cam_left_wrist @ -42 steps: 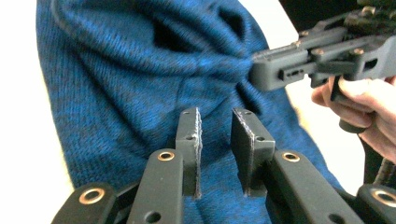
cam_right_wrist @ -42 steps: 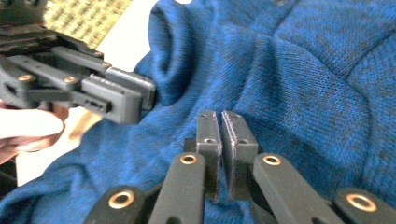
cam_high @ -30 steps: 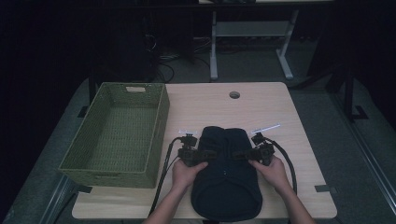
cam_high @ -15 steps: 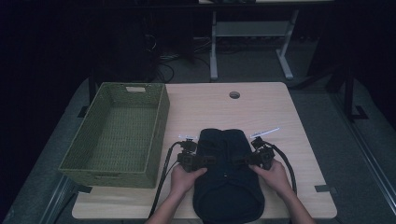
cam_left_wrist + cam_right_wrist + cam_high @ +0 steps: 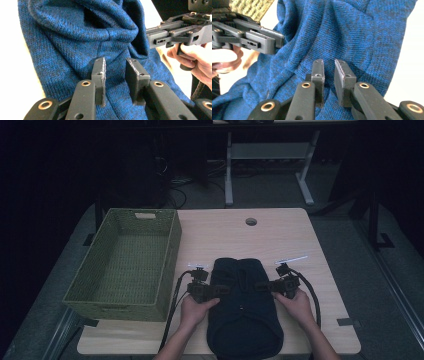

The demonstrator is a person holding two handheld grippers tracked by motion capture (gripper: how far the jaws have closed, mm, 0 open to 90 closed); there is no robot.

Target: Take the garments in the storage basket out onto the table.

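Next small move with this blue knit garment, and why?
Probably draw both grippers back off the folded blue knit garment: the left gripper and right gripper have jaws parted, gripping no fabric, and the right's have just been opening.

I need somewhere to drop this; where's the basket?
High view: the basket stands on the table's left side, just left of the sweater.
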